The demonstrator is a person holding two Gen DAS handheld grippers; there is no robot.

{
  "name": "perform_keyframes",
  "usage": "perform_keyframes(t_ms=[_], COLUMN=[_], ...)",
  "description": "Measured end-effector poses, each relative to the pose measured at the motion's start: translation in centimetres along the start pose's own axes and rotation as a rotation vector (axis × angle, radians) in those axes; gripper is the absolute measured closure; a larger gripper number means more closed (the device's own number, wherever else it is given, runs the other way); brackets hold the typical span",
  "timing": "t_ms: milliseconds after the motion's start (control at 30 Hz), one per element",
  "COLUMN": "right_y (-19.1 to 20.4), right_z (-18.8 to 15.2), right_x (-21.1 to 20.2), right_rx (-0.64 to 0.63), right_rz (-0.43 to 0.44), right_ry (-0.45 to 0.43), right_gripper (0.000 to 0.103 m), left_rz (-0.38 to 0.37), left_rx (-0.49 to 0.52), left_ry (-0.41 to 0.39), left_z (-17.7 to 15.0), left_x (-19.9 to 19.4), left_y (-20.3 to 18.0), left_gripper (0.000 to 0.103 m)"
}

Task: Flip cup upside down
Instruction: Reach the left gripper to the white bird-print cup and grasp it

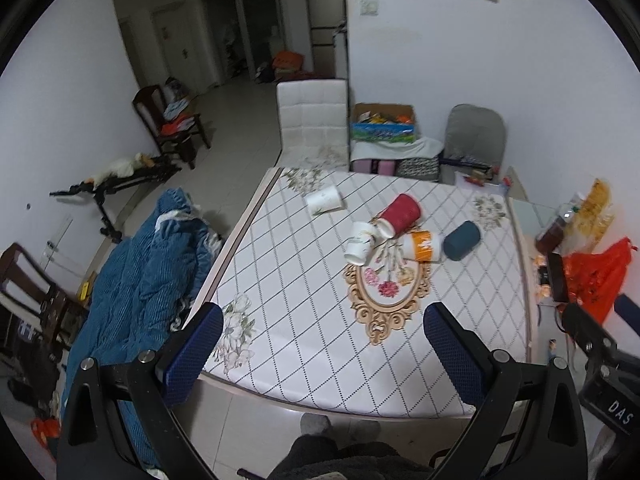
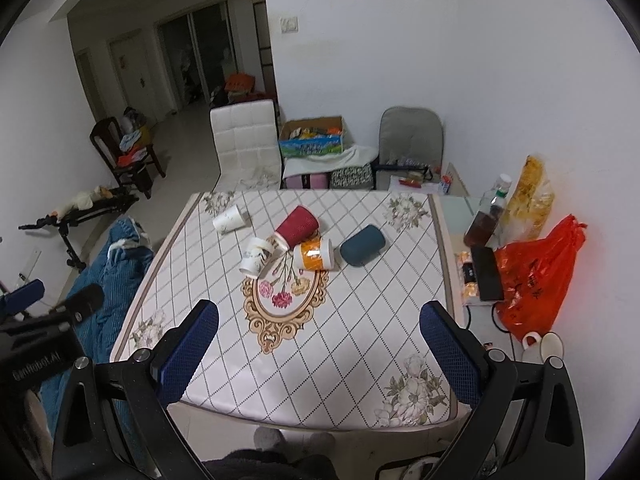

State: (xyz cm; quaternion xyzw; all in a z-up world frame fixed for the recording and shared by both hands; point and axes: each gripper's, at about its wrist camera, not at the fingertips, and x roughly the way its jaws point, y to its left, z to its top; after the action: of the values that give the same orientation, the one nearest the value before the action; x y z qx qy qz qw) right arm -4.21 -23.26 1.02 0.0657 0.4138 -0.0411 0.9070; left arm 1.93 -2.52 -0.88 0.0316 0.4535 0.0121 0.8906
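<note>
Several cups lie on their sides on the table (image 1: 280, 320) (image 2: 360, 340): a white paper cup (image 1: 324, 199) (image 2: 231, 219) at the far left, a red cup (image 1: 400, 213) (image 2: 298, 225), a white patterned cup (image 1: 361, 242) (image 2: 257, 256), an orange-and-white cup (image 1: 423, 244) (image 2: 315, 255) and a dark blue cup (image 1: 461, 240) (image 2: 363, 245). My left gripper (image 1: 323, 344) is open and empty above the table's near edge. My right gripper (image 2: 319, 342) is open and empty, also above the near edge. Both are well short of the cups.
A white chair (image 1: 313, 120) (image 2: 246, 138) stands behind the table. A blue quilt (image 1: 140, 280) (image 2: 108, 272) lies left of it. A side surface at right holds a bottle (image 2: 486, 216), a red plastic bag (image 2: 536, 276) and mugs (image 2: 544, 346).
</note>
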Motion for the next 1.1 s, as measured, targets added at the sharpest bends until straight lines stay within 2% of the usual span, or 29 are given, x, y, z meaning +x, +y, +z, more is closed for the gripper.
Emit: perform_keyframes(t_ms=[167,400,667,1100], right_y=[-0.5,-0.1,0.1,-1.4], right_z=[-0.6,-3.2,-5.6,-7.2], right_x=[5.9,16.0,26.4,38.7], right_rx=[-0.008,-0.020,0.010,0.174], right_rz=[0.012,0.002,-0.004,-0.065], right_ry=[0.101,0.275,0.466,0.687], right_gripper=[0.001,0.001,0.001,0.001], left_rz=[0.079,0.132,0.093,0.025], left_rx=[-0.013,0.029,0.108,0.256], left_ry=[0.061,0.164,0.323,0.511], left_z=[0.3,1.5,4.5,9.5], left_x=[4.7,13.0,23.6,40.0], left_y=[0.3,0.1,-1.6,-6.0], left_gripper=[0.000,0.000,0.000,0.001])
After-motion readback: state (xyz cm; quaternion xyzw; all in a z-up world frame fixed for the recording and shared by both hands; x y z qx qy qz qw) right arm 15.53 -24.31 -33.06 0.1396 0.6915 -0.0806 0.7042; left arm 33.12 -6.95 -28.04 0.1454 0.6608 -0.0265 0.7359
